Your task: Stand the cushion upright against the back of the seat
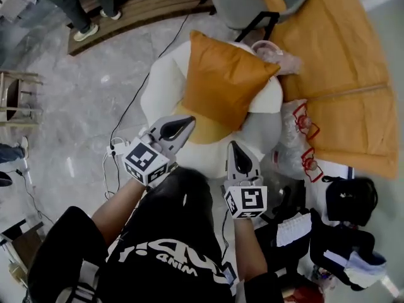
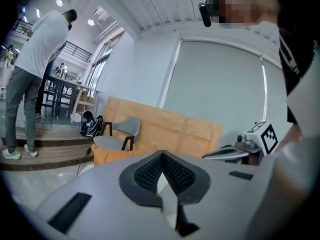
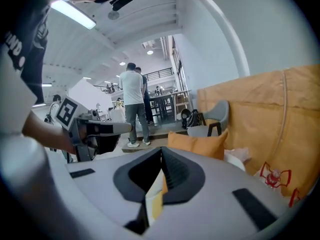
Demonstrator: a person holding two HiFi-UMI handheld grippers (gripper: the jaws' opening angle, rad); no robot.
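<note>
An orange cushion (image 1: 224,84) stands on edge on the white round seat (image 1: 161,81), leaning toward the seat's far side; it hides most of the back. Its top edge shows beyond the jaws in the right gripper view (image 3: 197,145) and low in the left gripper view (image 2: 107,154). My left gripper (image 1: 188,122) is held near the seat's front edge, shut and empty, apart from the cushion. My right gripper (image 1: 233,146) hangs to its right, also shut with nothing in it. In both gripper views (image 2: 161,159) (image 3: 161,156) the jaws meet.
A grey chair (image 1: 243,5) stands behind the seat, before large tan panels (image 1: 341,55). Clear plastic bags with red print (image 1: 297,137) and black bags (image 1: 350,197) lie at the right. A cable (image 1: 136,100) and power strip (image 1: 117,147) lie left. A person (image 1: 82,5) stands on the wooden step.
</note>
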